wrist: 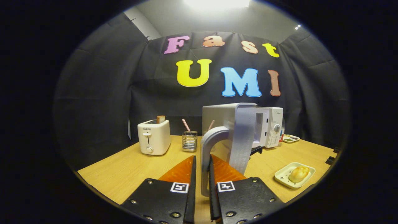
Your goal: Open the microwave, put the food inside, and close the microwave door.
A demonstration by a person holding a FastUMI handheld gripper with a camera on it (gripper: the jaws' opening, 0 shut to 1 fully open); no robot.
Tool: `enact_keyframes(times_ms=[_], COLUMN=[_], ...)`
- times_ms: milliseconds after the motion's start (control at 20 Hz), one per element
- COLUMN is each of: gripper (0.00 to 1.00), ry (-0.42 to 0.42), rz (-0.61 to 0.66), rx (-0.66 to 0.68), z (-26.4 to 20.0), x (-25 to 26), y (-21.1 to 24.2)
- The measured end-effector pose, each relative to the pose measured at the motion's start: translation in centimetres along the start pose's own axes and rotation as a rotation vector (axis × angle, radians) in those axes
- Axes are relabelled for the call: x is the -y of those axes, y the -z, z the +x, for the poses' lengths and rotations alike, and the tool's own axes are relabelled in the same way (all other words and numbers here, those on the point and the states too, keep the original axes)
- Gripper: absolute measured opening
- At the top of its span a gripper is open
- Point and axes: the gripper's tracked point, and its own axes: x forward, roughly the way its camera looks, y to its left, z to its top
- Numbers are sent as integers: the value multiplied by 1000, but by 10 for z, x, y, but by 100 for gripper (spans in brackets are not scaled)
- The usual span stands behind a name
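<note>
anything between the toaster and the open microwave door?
Yes, in the gripper view: a wire holder with a pink utensil stands between toaster and microwave door. The hand-held gripper is shut on the door handle.

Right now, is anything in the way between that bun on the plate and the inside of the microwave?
Nothing visible blocks it. The gripper is shut on the door handle and the door stands swung open, leaving the microwave cavity exposed. Bare table lies between the cavity and the bun on its plate.

White microwave [270, 126], grey handle [209, 146], orange-black tongs [202, 174], cream toaster [154, 137].
</note>
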Motion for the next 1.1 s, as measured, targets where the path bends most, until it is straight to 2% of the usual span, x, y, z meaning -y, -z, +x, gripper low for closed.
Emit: enact_keyframes(times_ms=[50,100,250,350,400,500,600,700,900,1100], gripper=[20,25,32,48,66,81,84,93,93,93], ry=[-40,-77,-194,-255,-271,-339,-406,-455,-524,-490], rz=[12,23,-26,-29,-25,-14,15,57,113,53], rx=[-14,-5,29,35,21,-39,-63,-48,8,59], z=[-6,-15,-33,-35,-33,-32,-38,-47,-66,-67], x=[-14,-26,-49,-54,-54,-60,-57,-49,-31,23], y=[4,1,-2,1,4,14,13,2,-30,-43])
